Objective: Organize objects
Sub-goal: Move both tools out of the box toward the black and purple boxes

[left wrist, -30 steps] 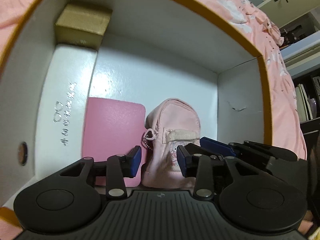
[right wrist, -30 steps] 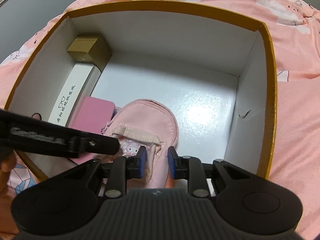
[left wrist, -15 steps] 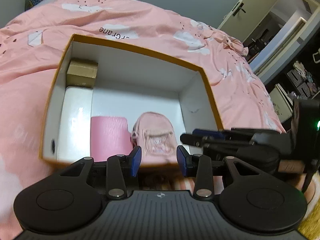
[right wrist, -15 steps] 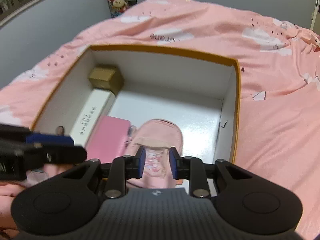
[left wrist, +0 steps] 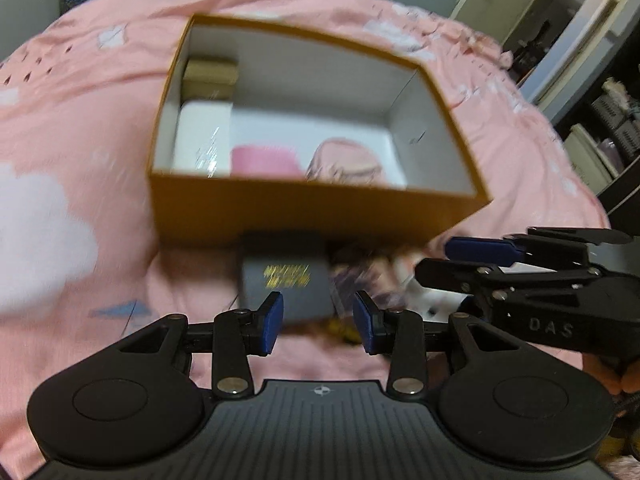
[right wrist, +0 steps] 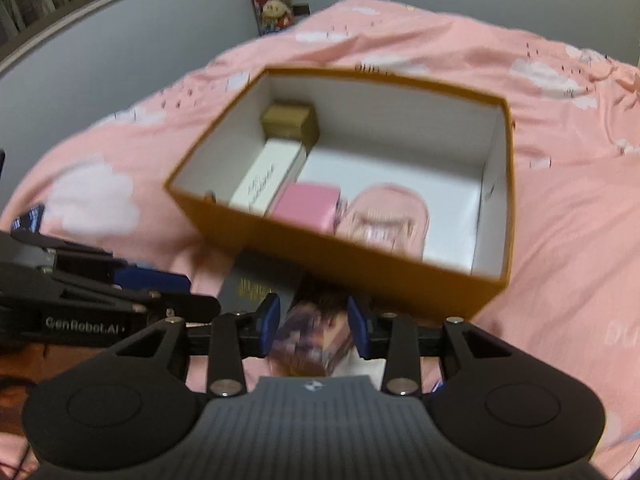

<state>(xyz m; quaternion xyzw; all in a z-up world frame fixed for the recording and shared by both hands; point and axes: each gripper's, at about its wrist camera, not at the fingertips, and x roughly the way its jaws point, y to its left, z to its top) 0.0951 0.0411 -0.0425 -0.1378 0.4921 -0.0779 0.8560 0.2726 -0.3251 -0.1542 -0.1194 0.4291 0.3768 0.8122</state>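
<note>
An orange box [left wrist: 320, 210] with a white inside lies on the bed. It holds a gold carton [left wrist: 210, 76], a long white box [left wrist: 204, 144], a pink case [left wrist: 264, 160] and a pink pouch [left wrist: 348, 160]. In front of it lie a dark box with gold lettering [left wrist: 286, 280] and a picture-printed box [right wrist: 316, 336]. My left gripper [left wrist: 318, 318] hangs open above the dark box, holding nothing. My right gripper [right wrist: 312, 326] hovers over the printed box; its jaws are opening and the pads do not press on it. Each gripper shows in the other's view: right [left wrist: 434, 258], left [right wrist: 202, 294].
A pink bedspread [left wrist: 80, 120] with white cloud prints lies under everything. Plush toys [right wrist: 274, 4] sit by the grey wall at the head end. Shelves [left wrist: 600, 140] and a doorway stand off the bed's right side. The box's right half [right wrist: 452, 184] has bare floor.
Both grippers have drawn back up and out of the orange box, leaving the pink pouch inside. The right jaws have widened. The dark and printed boxes have come into view.
</note>
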